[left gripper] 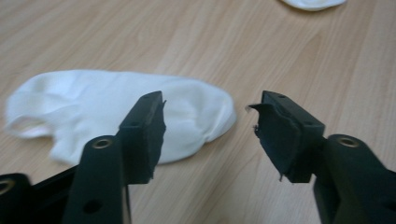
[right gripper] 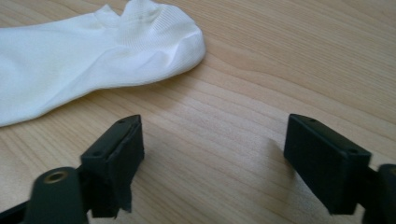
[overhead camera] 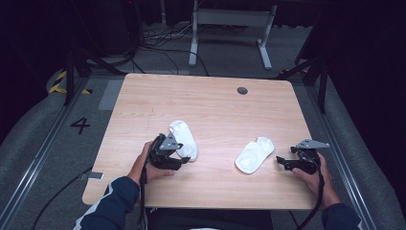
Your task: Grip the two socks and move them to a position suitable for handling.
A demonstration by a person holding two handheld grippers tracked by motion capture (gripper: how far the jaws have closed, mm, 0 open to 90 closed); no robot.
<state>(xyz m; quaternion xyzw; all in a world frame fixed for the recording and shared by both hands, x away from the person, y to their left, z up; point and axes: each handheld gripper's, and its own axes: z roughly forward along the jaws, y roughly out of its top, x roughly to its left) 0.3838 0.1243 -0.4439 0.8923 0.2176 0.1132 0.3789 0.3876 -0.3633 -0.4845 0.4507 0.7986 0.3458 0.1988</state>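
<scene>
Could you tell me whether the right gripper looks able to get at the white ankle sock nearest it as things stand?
Probably yes. The right gripper is open and low over the wooden table, with bare wood between it and the white ankle sock just ahead.

Table (overhead camera: pixel 215 110): pale smooth wood-grain. Socks (overhead camera: pixel 184 139) (overhead camera: pixel 254 154): white soft knit cloth, ribbed cuff.

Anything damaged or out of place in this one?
The pad lining on the left tongs looks torn and frayed at its edges. Otherwise nothing stands out: two white socks lie flat and apart on the table.
</scene>
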